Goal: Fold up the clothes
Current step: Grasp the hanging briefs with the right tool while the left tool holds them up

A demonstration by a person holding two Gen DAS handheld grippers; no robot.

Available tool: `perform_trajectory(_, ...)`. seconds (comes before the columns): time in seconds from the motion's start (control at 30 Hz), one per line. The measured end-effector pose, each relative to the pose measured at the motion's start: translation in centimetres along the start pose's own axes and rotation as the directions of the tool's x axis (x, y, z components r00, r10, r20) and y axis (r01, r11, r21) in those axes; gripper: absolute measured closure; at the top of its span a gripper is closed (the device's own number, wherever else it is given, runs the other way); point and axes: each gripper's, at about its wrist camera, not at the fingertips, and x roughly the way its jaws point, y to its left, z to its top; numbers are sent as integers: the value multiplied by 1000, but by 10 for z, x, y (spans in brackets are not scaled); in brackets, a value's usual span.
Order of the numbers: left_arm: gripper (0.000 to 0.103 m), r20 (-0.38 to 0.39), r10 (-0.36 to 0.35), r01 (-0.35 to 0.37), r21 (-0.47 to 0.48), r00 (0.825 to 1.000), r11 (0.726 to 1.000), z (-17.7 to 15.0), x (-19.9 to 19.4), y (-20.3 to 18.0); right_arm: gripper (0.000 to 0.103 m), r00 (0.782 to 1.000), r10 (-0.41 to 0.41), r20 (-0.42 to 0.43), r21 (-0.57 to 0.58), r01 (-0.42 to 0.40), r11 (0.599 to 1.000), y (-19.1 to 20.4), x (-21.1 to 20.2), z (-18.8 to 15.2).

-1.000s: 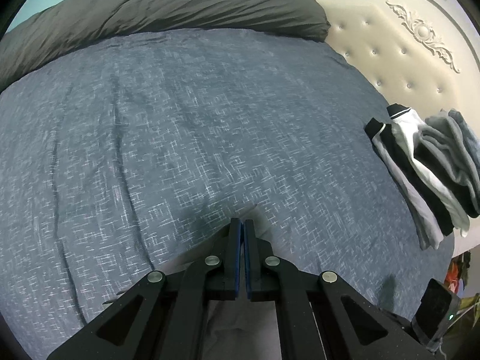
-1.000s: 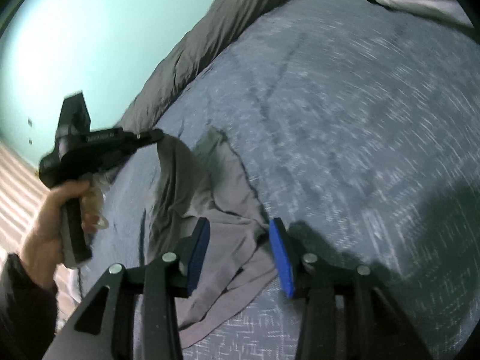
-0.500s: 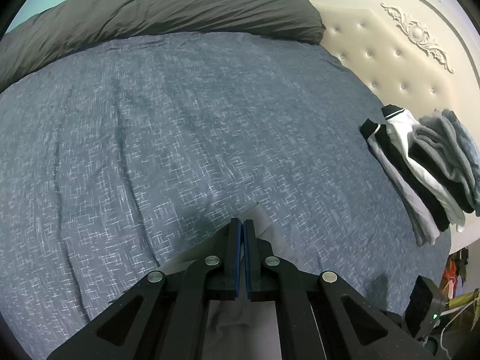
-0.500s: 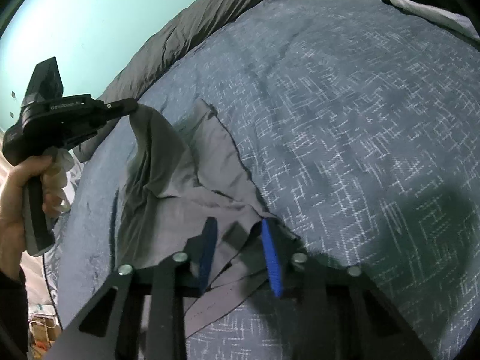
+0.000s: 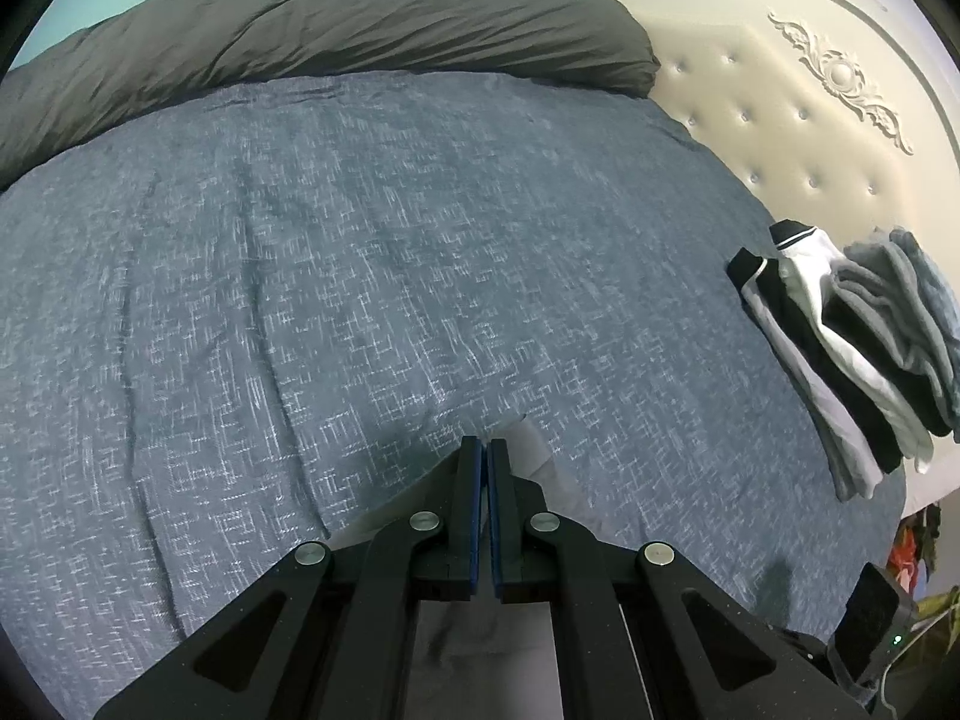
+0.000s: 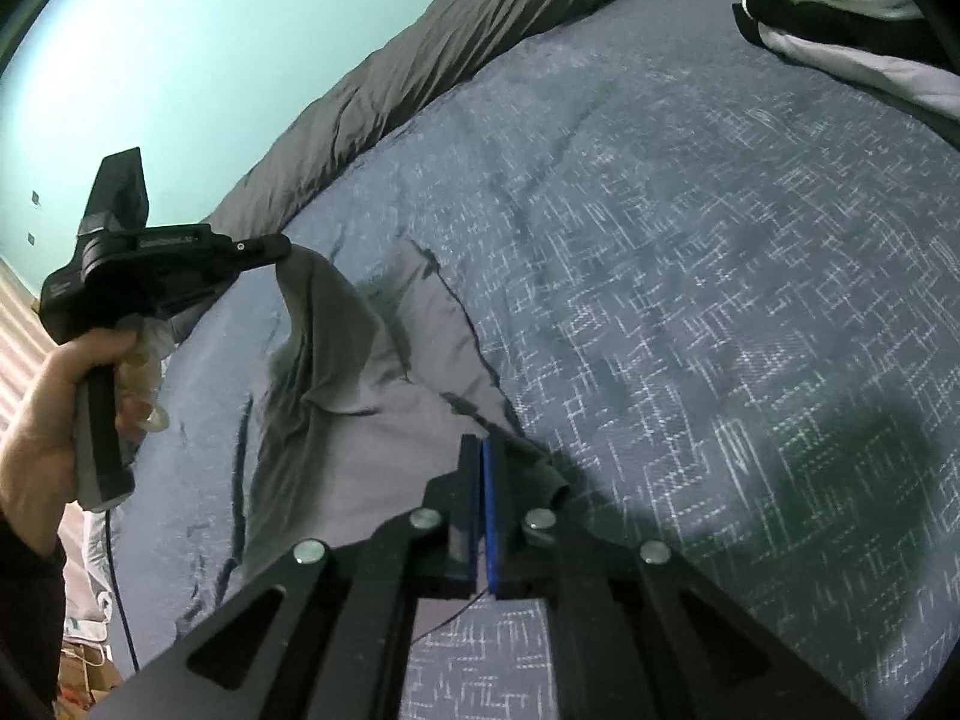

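A grey garment (image 6: 372, 414) lies crumpled on the blue patterned bedspread (image 6: 690, 300). My left gripper (image 6: 282, 249), held in a hand at the left of the right wrist view, is shut on one corner and lifts it off the bed. In its own view the left gripper (image 5: 485, 450) has its blue pads together, with grey cloth (image 5: 528, 450) showing beside and below them. My right gripper (image 6: 483, 450) is shut on another edge of the garment, low on the bedspread.
A stack of folded clothes (image 5: 852, 348), black, white and grey, sits at the bed's right edge by the cream tufted headboard (image 5: 798, 90). A dark grey duvet roll (image 5: 336, 30) lies along the far side. The wall is teal.
My right gripper's jaws came together on the garment's edge; one second ago they stood apart over it. The left gripper kept its hold with the corner raised.
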Motion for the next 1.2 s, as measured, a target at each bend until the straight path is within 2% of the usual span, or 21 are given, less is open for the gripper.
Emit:
perform_trajectory(0.3, 102, -11, -11, 11, 7, 1000, 1000, 16, 15, -15, 102, 1000, 11, 23, 48, -12, 999, -12, -13, -3)
perform_trajectory(0.63, 102, -97, -17, 19, 25, 995, 999, 21, 62, -29, 102, 1000, 13, 3, 90, -13, 996, -24, -13, -10)
perform_trajectory(0.9, 102, -110, -8, 11, 24, 994, 1000, 18, 77, -30, 102, 1000, 2, 0, 98, -2, 995, -30, -16, -12)
perform_trajectory(1.1, 101, -111, -24, 22, -23, 993, 1000, 18, 79, -19, 102, 1000, -16, -4, 110, 16, 994, -34, -15, -14)
perform_trajectory(1.2, 88, -108, -44, 39, -46, 993, 998, 21, 69, -10, 102, 1000, -22, -4, 106, 22, 994, -34, -15, -15)
